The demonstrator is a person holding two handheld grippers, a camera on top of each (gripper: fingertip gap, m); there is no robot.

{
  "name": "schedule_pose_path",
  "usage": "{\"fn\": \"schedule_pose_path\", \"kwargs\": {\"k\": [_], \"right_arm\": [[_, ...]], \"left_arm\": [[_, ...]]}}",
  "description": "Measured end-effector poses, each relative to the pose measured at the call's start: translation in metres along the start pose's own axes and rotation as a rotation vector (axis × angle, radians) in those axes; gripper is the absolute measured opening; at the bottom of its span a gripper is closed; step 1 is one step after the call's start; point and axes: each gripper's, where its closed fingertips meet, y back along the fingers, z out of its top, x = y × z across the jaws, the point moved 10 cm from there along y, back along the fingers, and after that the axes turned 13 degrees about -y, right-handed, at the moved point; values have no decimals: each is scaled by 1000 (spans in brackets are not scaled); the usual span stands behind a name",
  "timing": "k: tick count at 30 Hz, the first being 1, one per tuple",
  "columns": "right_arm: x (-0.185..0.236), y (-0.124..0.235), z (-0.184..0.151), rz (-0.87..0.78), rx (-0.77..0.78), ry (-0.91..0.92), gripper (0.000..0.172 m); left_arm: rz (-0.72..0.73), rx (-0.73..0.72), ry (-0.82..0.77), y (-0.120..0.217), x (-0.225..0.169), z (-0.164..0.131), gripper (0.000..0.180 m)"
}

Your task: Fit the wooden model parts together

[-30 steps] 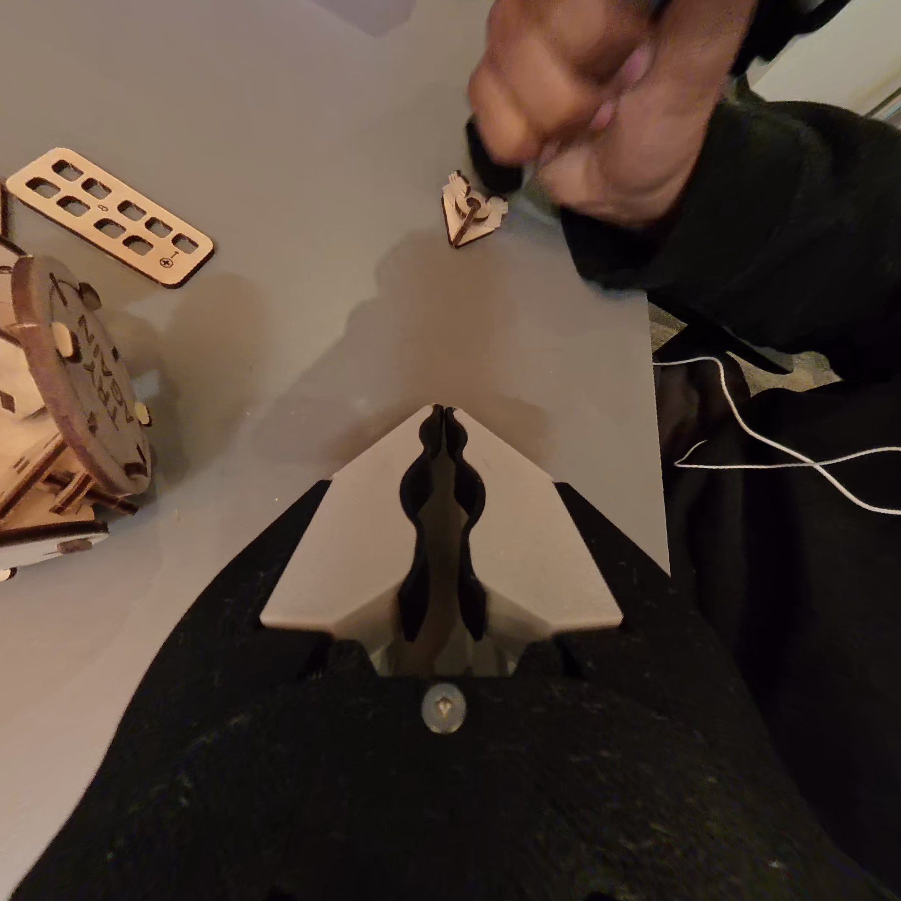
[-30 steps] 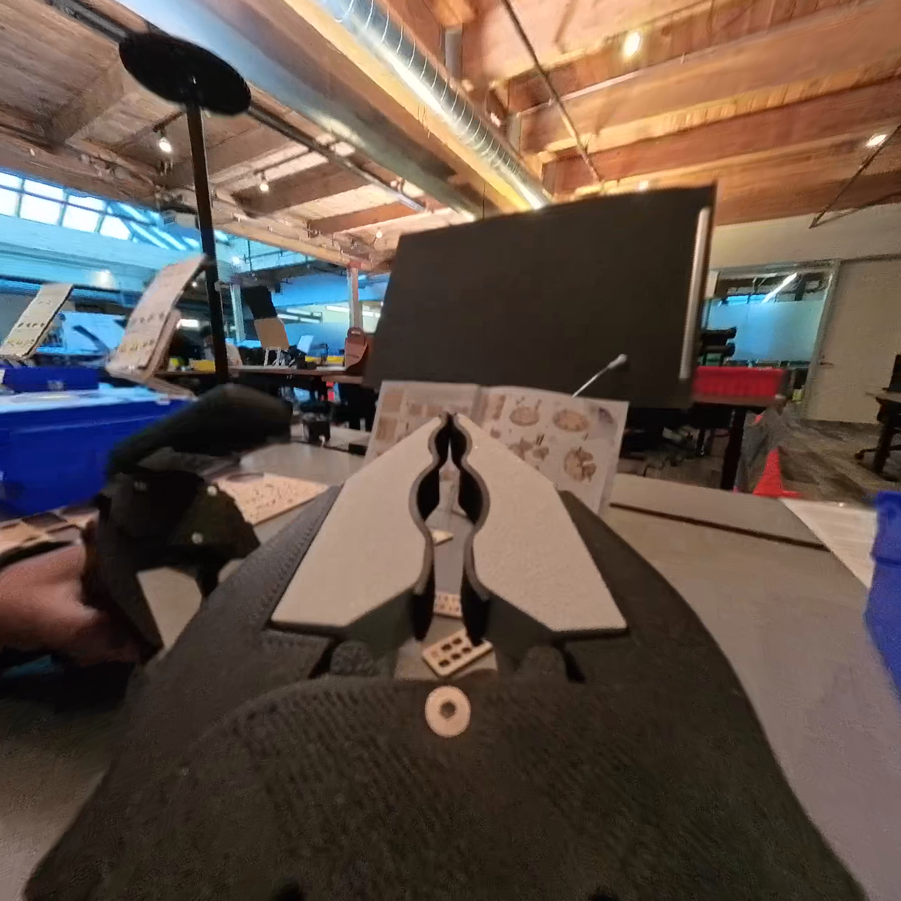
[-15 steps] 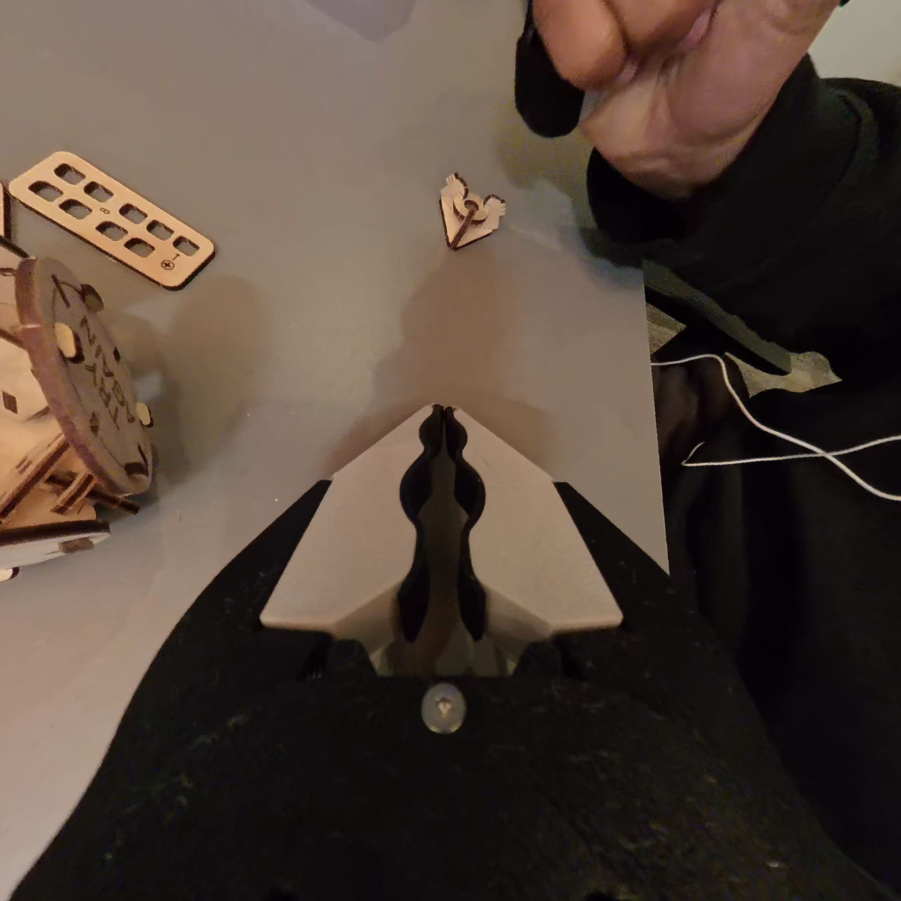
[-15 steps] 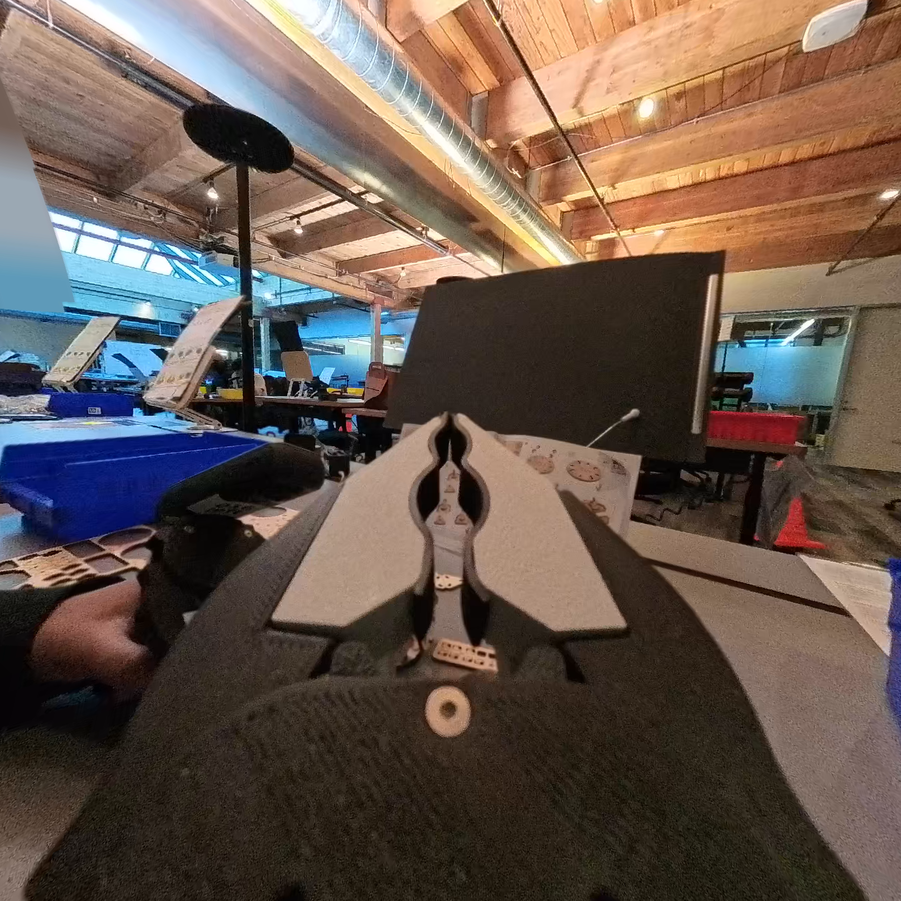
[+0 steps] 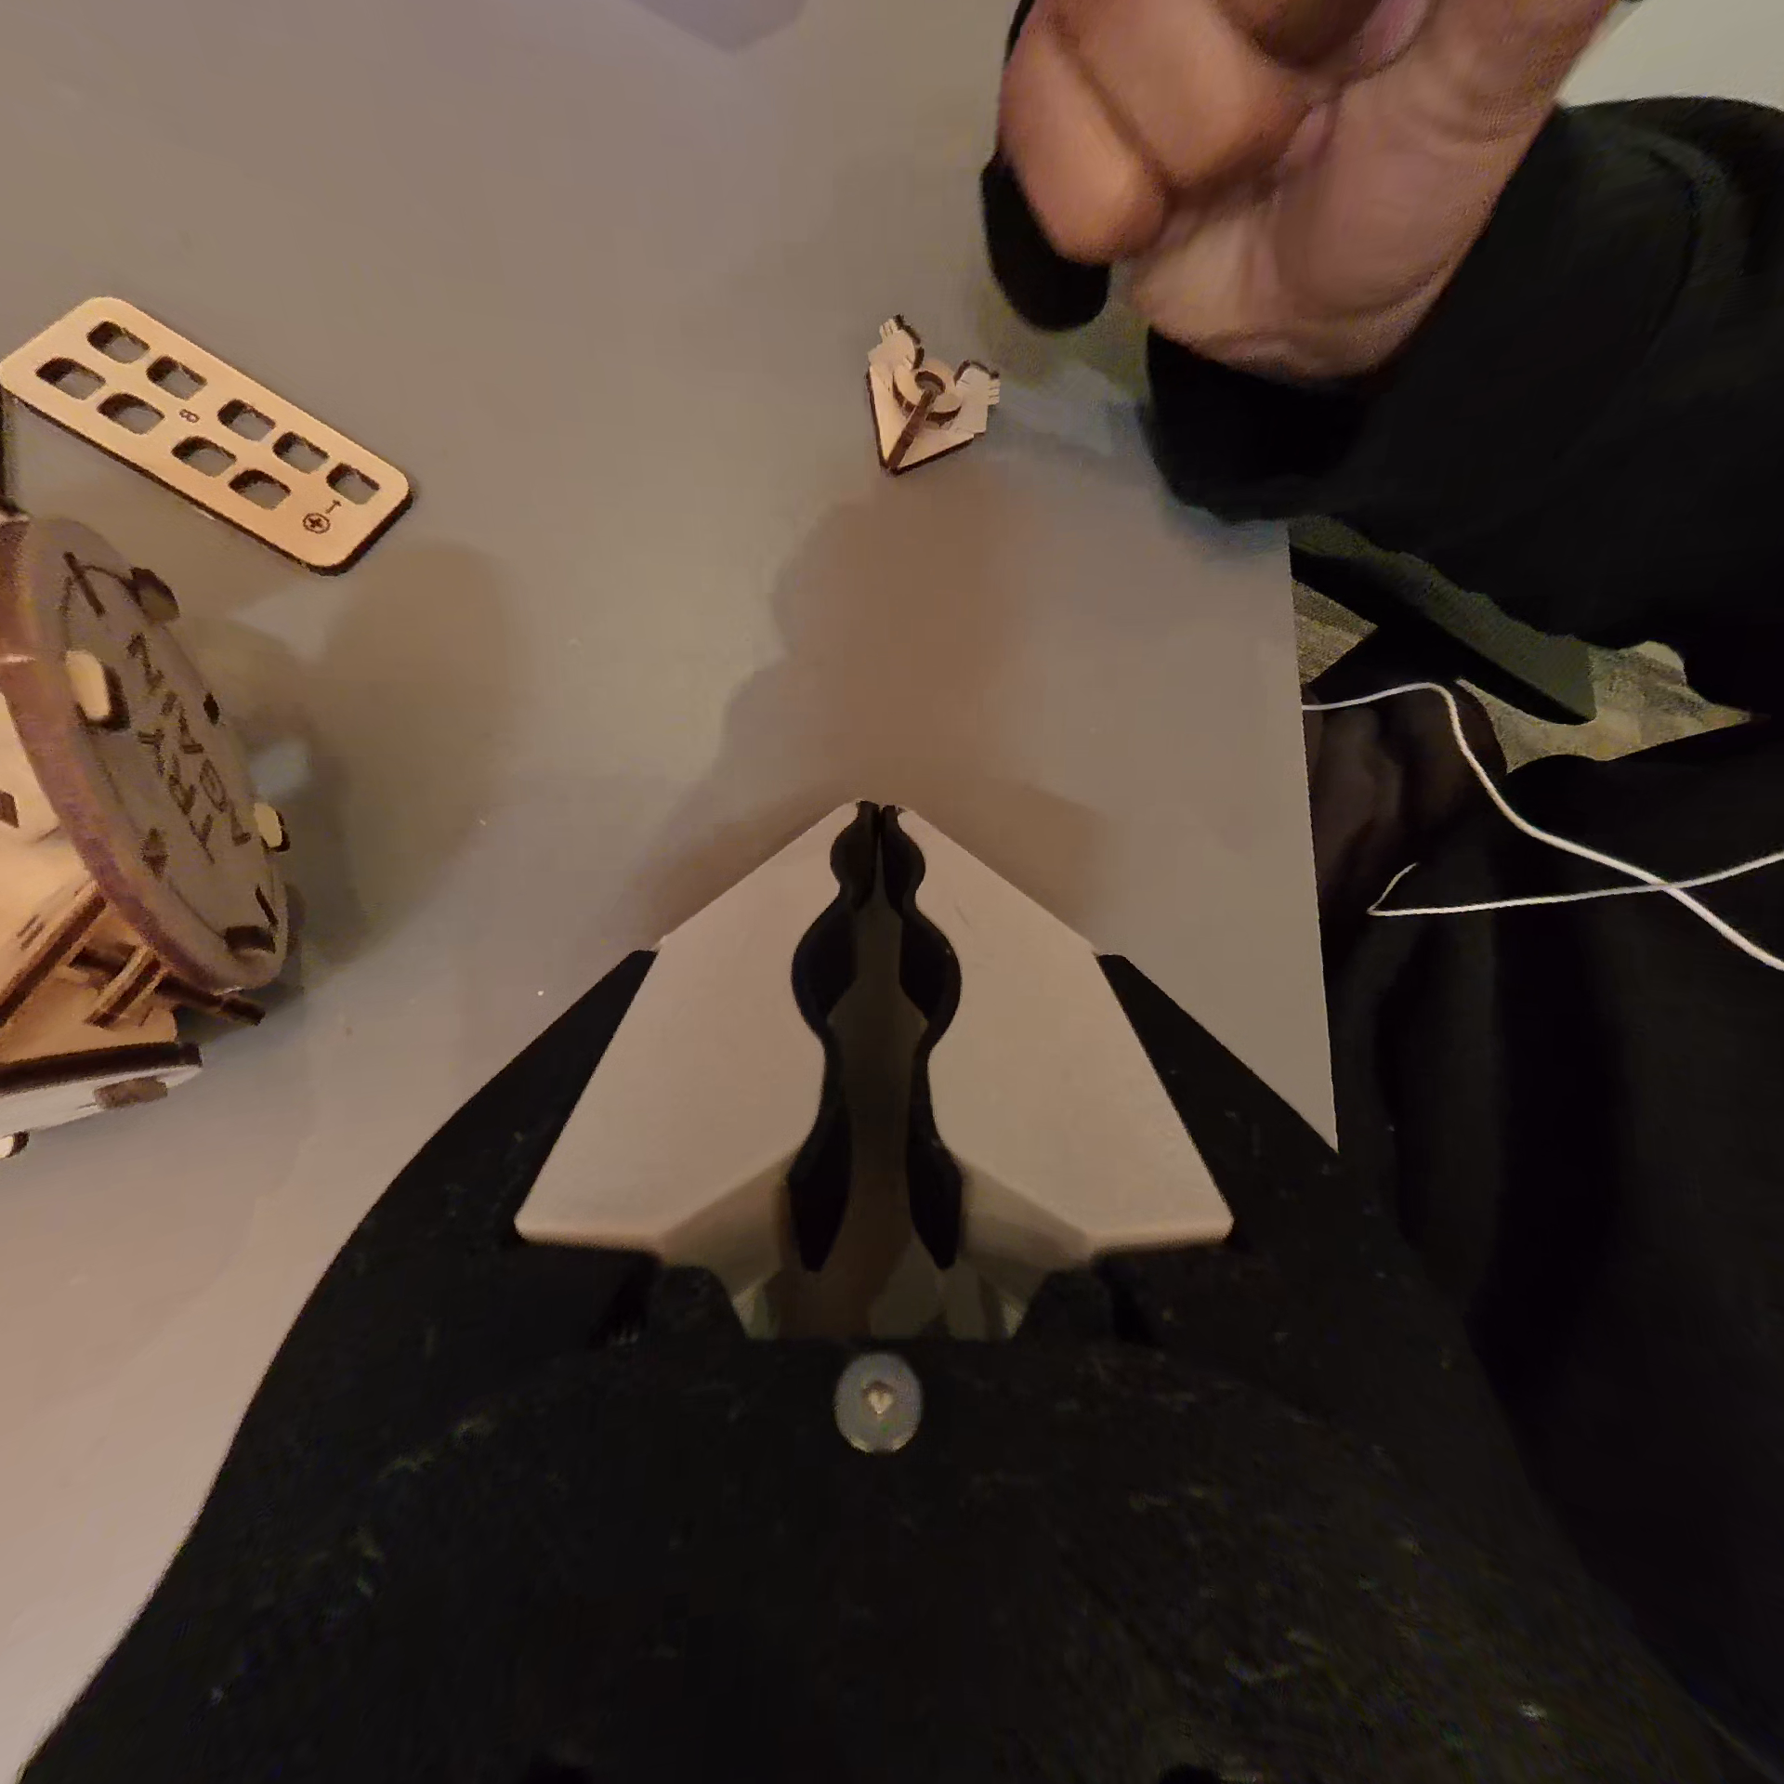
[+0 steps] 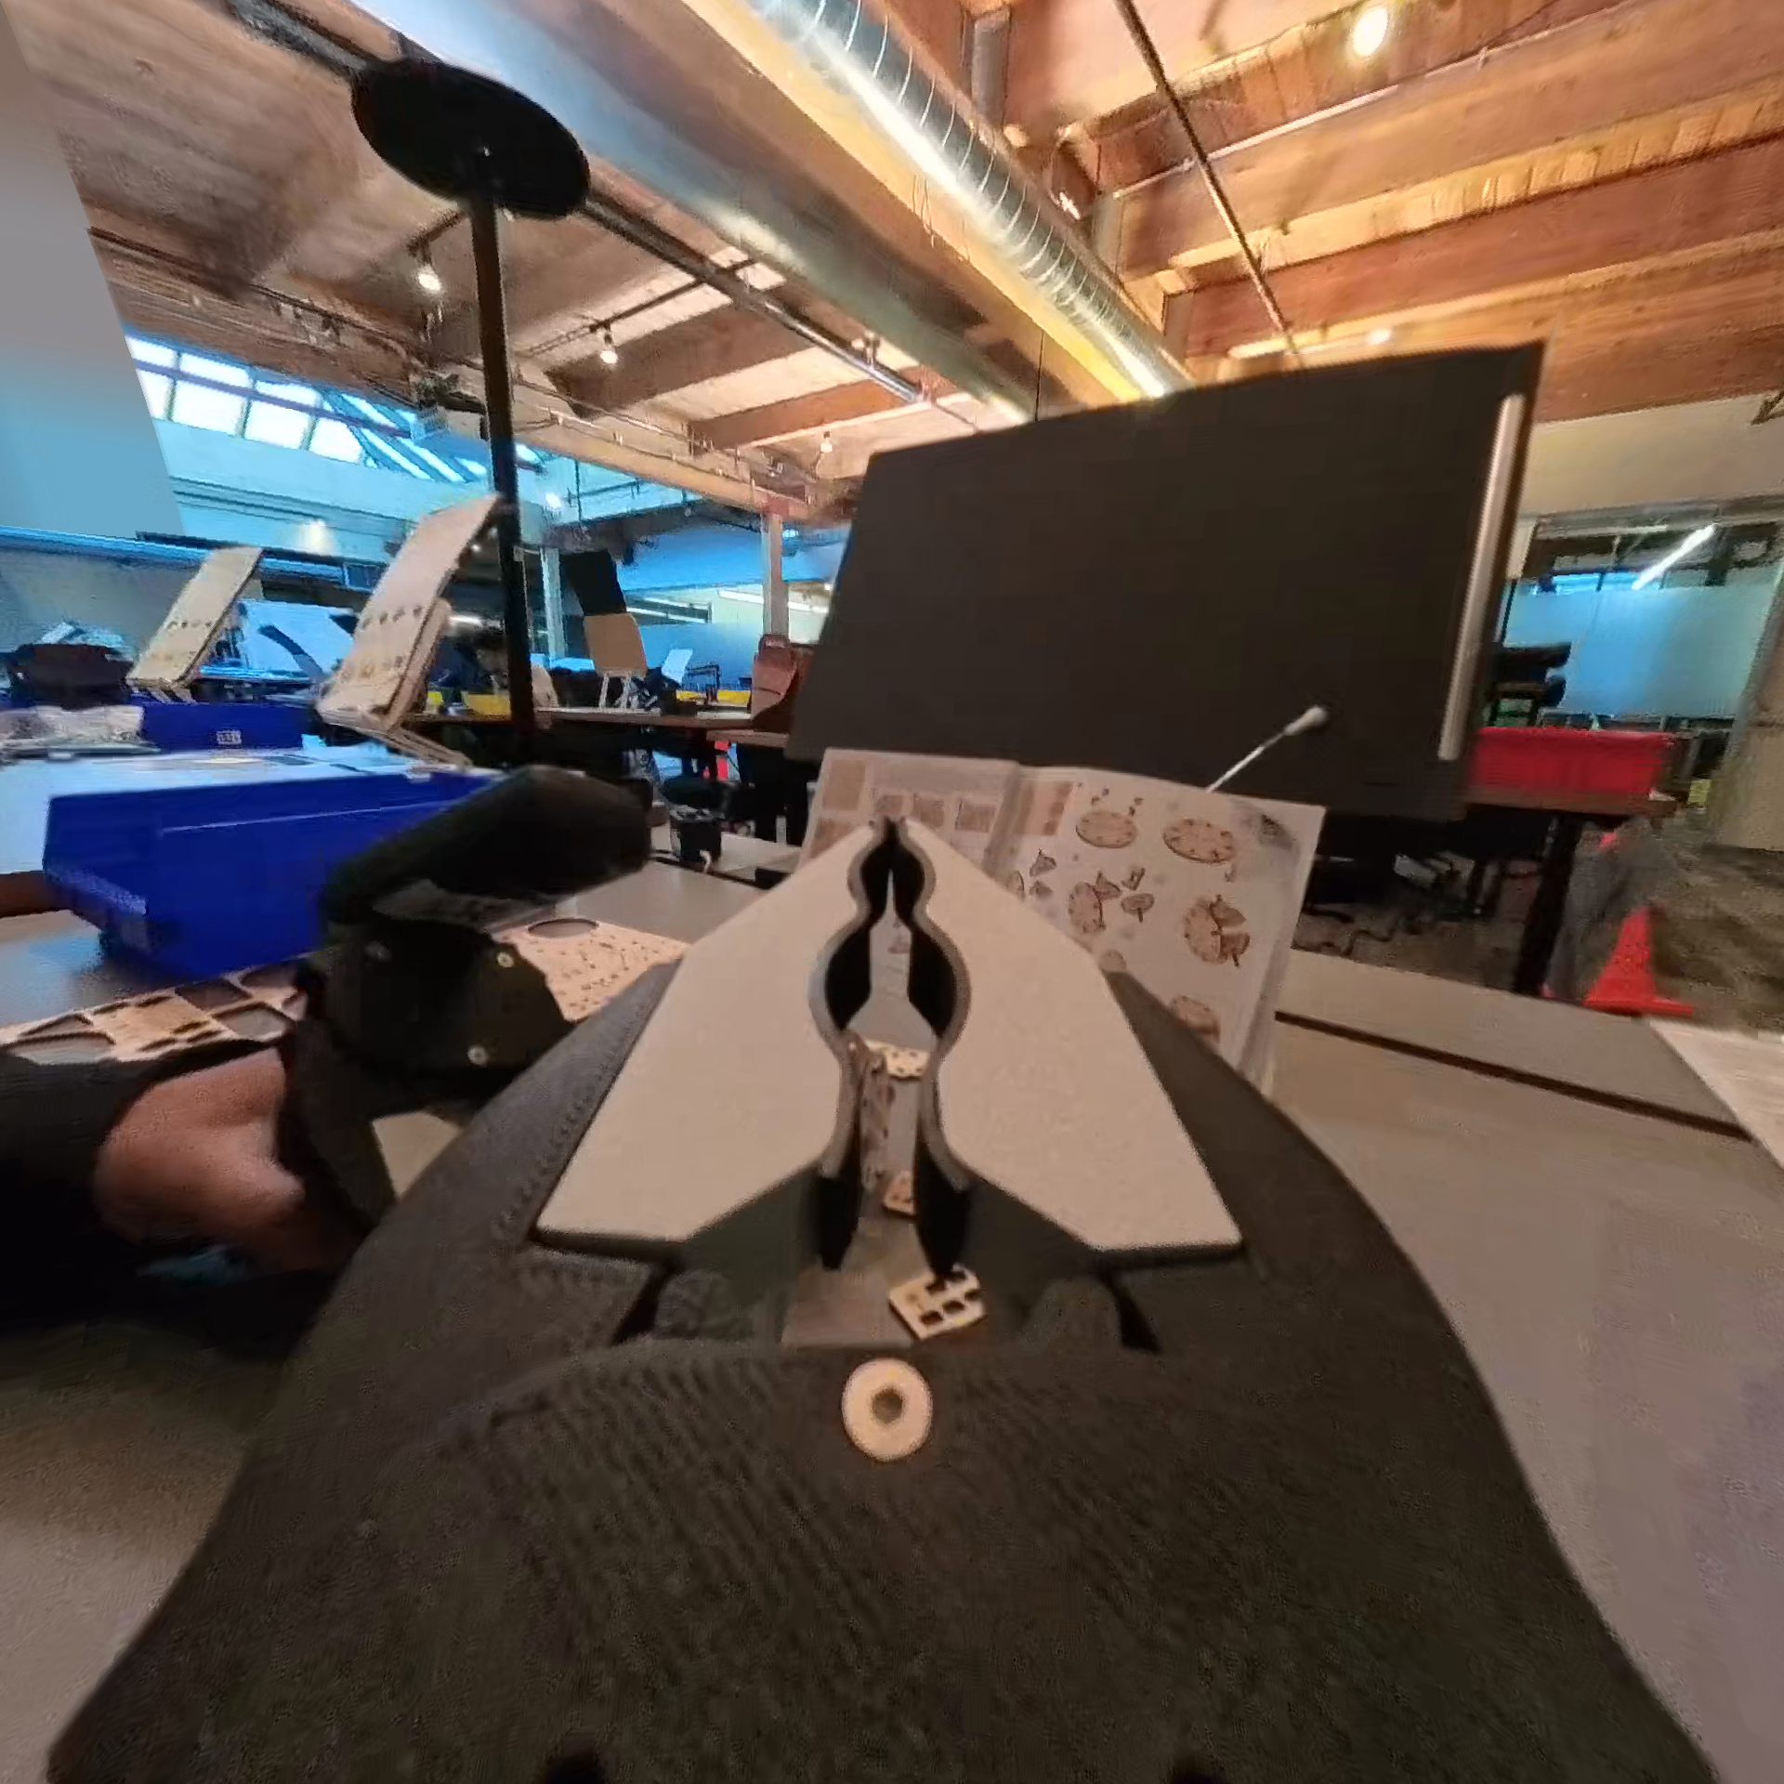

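Two grippers, both with their tips closed together on nothing. From the left in the left wrist view: a round wooden assembly (image 5: 135, 772) lies on its side at the edge of the grey table (image 5: 579, 193), and just above it a flat wooden strip with two rows of square holes (image 5: 208, 434) lies on the tabletop. The left gripper (image 5: 880, 809) hovers over bare table near the table's right edge, its pale fingers (image 5: 772, 965) meeting at the tips, nothing between them. Ahead of it, well apart, sits a small triangular wooden piece (image 5: 922, 405), with a hand (image 5: 1255, 164) in a dark sleeve above it (blurred).

In the right wrist view, a hand (image 6: 193, 1158) at the left holds the other black gripper body beside a blue bin (image 6: 241, 850). The right gripper (image 6: 893, 828) is level, tips together and bare, pointing at an open illustrated booklet (image 6: 1158, 888) standing before a black board (image 6: 1158, 579).
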Motion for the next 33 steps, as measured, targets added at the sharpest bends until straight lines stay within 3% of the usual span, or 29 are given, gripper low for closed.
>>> {"fn": "schedule_pose_path", "kwargs": {"k": [2, 5, 10, 13, 16, 19, 26, 28, 30, 33], "right_arm": [[3, 0, 6, -1, -31, 29, 0], [-14, -4, -21, -20, 49, -5, 0], [-9, 4, 8, -32, -20, 23, 0], [-20, 15, 16, -127, -24, 34, 0], [-31, 28, 8, -240, 142, -78, 0], [-30, 54, -9, -331, 370, -155, 17], [-18, 92, -42, -413, 796, -153, 43], [-18, 92, -44, -388, 820, -187, 40], [-19, 92, -44, -372, 819, -217, 23], [-18, 90, -46, -355, 863, -208, 12]], "left_arm": [[-8, -6, 10, 0, 1, 0, 0], [-5, -2, 8, 0, 1, 0, 0], [-10, -14, 15, 1, 1, 0, 0], [-6, -8, 10, 0, 1, 0, 0], [-6, -5, 10, 0, 1, 0, 0], [-9, -9, 14, 0, 1, 0, 0], [-7, 20, 8, -3, 0, 0, 0], [-8, 17, 14, -2, 1, -1, 0], [-13, 5, 23, -1, 2, -1, 0], [-26, 5, 35, -2, 3, -1, 0]]}}
